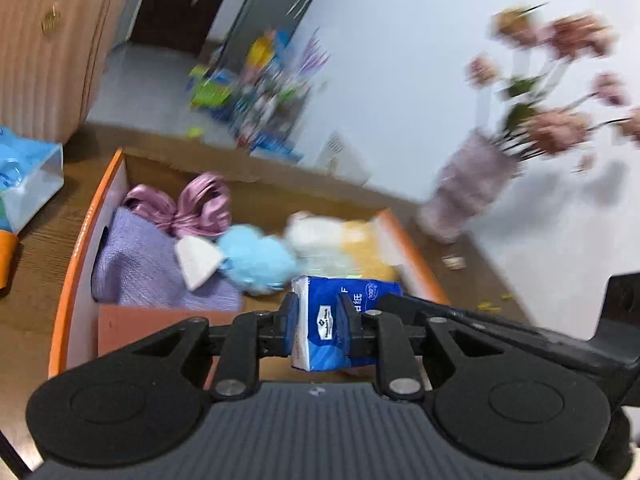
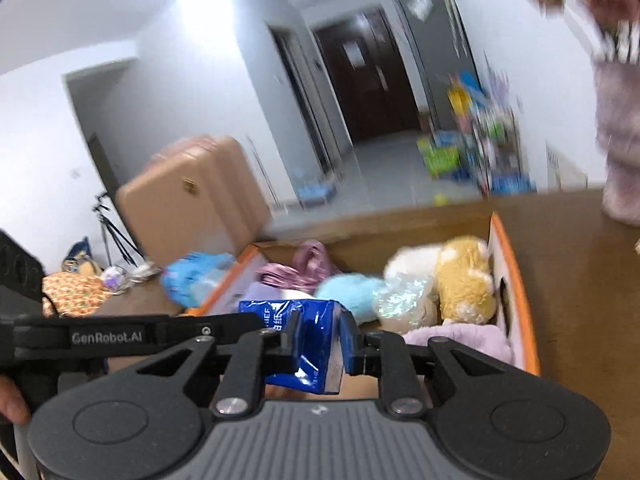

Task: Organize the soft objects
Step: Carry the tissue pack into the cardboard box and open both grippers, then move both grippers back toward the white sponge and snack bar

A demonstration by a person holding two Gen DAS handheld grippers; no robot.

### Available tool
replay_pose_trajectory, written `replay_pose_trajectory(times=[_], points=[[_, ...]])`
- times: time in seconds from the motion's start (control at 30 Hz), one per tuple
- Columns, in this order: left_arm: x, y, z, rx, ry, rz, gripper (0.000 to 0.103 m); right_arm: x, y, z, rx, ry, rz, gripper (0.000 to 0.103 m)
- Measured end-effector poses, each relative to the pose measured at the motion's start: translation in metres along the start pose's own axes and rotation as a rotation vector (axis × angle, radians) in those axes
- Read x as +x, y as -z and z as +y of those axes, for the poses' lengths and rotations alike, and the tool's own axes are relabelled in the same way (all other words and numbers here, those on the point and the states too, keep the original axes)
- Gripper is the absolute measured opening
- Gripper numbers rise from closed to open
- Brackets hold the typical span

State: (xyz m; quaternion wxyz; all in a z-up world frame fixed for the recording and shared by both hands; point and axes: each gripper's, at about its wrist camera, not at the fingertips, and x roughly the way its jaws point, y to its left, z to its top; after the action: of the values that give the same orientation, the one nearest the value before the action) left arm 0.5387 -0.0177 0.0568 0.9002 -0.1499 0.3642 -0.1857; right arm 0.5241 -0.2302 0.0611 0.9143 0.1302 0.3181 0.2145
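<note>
Both grippers hold one blue tissue pack (image 1: 332, 320) over the near end of an orange-rimmed cardboard box (image 1: 76, 240). My left gripper (image 1: 320, 320) is shut on one end of the pack. My right gripper (image 2: 320, 340) is shut on the other end of the pack (image 2: 308, 344). The box (image 2: 516, 280) holds a purple cloth (image 1: 136, 264), a pink satin bow (image 1: 188, 208), a light blue plush (image 1: 256, 256), a white plush (image 1: 312, 232) and a yellow plush (image 2: 464, 280).
A vase of pink flowers (image 1: 468, 188) stands on the wooden table (image 1: 36, 280) right of the box. A blue and white bag (image 1: 24, 180) lies left of it. A pink suitcase (image 1: 48, 40) stands beyond. Toys clutter the floor by the wall (image 1: 260, 88).
</note>
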Motion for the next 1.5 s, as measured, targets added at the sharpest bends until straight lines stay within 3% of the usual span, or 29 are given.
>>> replay_pose_trajectory(times=[0.1, 0.2, 0.47, 0.73, 0.87, 0.97, 1.2, 1.33, 1.5], points=[[0.041, -0.003, 0.004, 0.054, -0.114, 0.096, 0.021, 0.048, -0.005, -0.01, 0.013, 0.054, 0.098, 0.019], [0.058, -0.001, 0.004, 0.106, -0.191, 0.081, 0.018, 0.074, 0.003, 0.0, -0.066, 0.12, 0.131, 0.017], [0.05, -0.006, 0.005, 0.105, -0.17, 0.064, 0.023, 0.074, -0.001, -0.001, -0.096, 0.117, 0.145, 0.024], [-0.022, -0.011, -0.032, 0.187, -0.174, -0.036, 0.035, -0.005, -0.027, 0.009, -0.153, 0.094, 0.045, 0.038], [-0.08, 0.0, -0.052, 0.251, -0.19, -0.103, 0.048, -0.07, -0.035, 0.009, -0.189, 0.112, -0.02, 0.043], [-0.121, 0.011, -0.061, 0.282, -0.223, -0.16, 0.066, -0.118, -0.033, 0.005, -0.204, 0.137, -0.069, 0.051], [-0.182, 0.037, -0.082, 0.283, -0.243, -0.236, 0.07, -0.193, -0.013, 0.005, -0.2, 0.152, -0.133, 0.056], [-0.213, 0.071, -0.088, 0.287, -0.25, -0.274, 0.078, -0.219, 0.011, 0.015, -0.236, 0.137, -0.157, 0.062], [-0.239, 0.146, -0.091, 0.302, -0.265, -0.306, 0.079, -0.242, 0.06, 0.026, -0.273, 0.105, -0.182, 0.067]])
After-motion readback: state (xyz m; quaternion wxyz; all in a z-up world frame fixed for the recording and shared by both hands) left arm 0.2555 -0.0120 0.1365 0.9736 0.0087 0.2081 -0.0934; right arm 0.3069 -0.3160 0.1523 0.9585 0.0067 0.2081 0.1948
